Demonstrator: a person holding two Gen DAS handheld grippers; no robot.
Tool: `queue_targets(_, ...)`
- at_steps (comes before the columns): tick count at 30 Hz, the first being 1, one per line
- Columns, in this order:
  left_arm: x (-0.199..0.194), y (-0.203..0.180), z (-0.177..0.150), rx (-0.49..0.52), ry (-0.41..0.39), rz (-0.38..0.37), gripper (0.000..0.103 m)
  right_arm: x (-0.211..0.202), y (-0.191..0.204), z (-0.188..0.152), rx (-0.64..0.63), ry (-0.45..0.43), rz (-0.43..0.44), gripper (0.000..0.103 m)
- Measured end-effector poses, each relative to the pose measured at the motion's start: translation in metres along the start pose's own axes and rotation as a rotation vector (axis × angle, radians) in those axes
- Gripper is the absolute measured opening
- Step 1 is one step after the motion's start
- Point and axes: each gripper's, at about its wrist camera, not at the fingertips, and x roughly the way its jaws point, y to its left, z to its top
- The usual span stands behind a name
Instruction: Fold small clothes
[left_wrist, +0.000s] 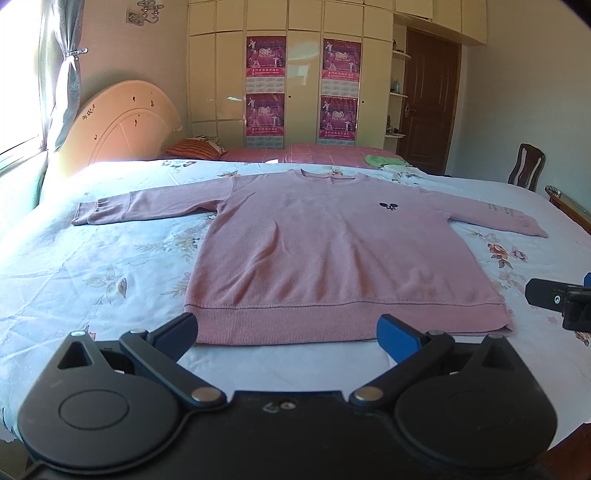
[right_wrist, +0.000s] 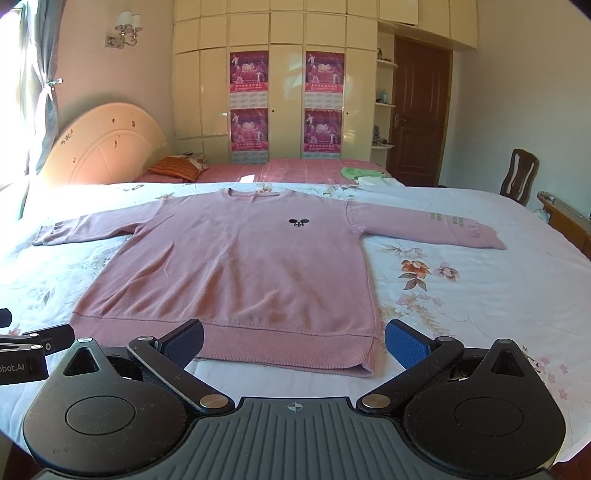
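A pink long-sleeved sweater (left_wrist: 317, 243) (right_wrist: 236, 266) lies flat and face up on the bed, sleeves spread to both sides, a small dark emblem on its chest. My left gripper (left_wrist: 291, 332) stands open just in front of the ribbed hem, nothing between its blue pads. My right gripper (right_wrist: 295, 341) is open too, at the hem near the sweater's right corner, holding nothing. The right gripper's tip (left_wrist: 554, 299) shows at the right edge of the left wrist view. Part of the left gripper (right_wrist: 33, 343) shows at the left edge of the right wrist view.
A floral white bedspread (left_wrist: 110, 266) (right_wrist: 461, 295) covers the bed. Behind it lie a pink sheet with a striped pillow (left_wrist: 195, 147) and green cloth (right_wrist: 362, 172). A headboard (left_wrist: 122, 125), wardrobe (right_wrist: 288, 92), brown door (right_wrist: 421, 110) and wooden chair (left_wrist: 526, 166) surround it.
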Motion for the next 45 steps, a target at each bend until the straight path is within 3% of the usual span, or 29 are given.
queue_targets(45, -0.0011, -0.0025, -0.0045, 0.004, 0.010, 0.007, 0.103, 0.0041, 0.0033, 0.0002, -0.012, 0.005, 0.000, 0.103)
